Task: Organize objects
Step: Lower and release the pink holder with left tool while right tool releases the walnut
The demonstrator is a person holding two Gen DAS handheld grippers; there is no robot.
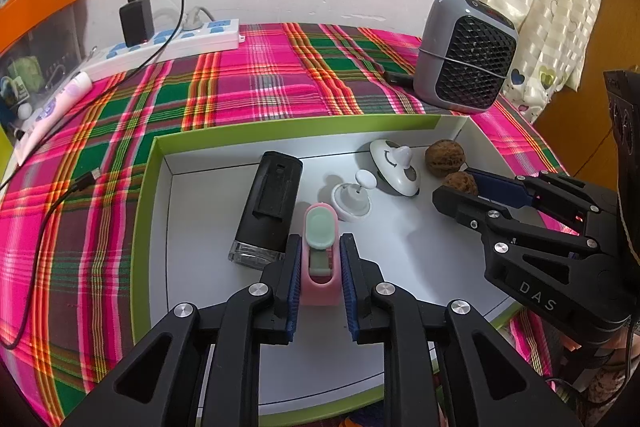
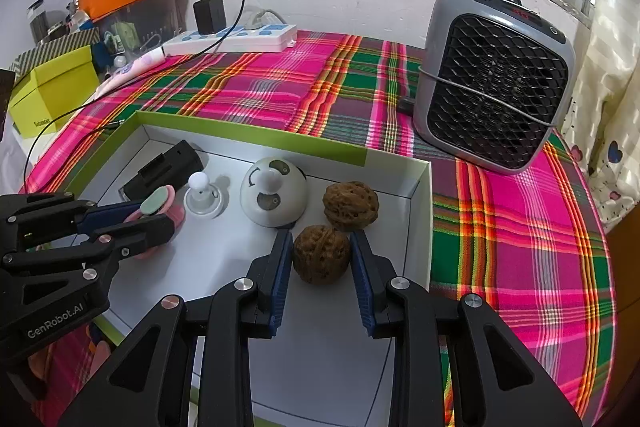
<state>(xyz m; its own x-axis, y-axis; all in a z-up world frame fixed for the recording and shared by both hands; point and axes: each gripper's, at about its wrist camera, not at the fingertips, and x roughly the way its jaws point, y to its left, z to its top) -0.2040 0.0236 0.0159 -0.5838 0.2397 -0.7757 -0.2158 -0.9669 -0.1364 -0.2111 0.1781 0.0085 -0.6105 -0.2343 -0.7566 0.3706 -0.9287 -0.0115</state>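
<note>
Plaid cloth (image 2: 280,95) over tabletop, pink/green/orange weave, wide bare stretch betw. tray and wall. 1 grey heater (image 2: 494,79), boxy w/ rounded corners, black mesh grille, back right, well apart from tray rim. 1 white power strip (image 2: 236,39) at far edge w/ black adapter plugged in. 1 shallow tray (image 1: 154,187), white inside, lime rim, cardboard-looking, holding all task items: 1 black rectangular device (image 1: 272,203) w/ clear end, left side; 1 white dome (image 2: 274,193) w/ knob, centre; 1 small white disc w/ ball knob (image 2: 204,197) beside it; 2 walnuts, wrinkled brown, touching – far walnut (image 2: 351,205) near tray's right wall, near walnut (image 2: 322,254) just in front. 1 pink holder (image 1: 320,259) w/ pale green insert, smooth plastic. Open white floor at tray front. Left gripper (image 1: 320,279) fingers straddling pink holder, close at each side, contact unclear. Right gripper (image 2: 322,273) fingers spread around near walnut, small gaps either side.
</note>
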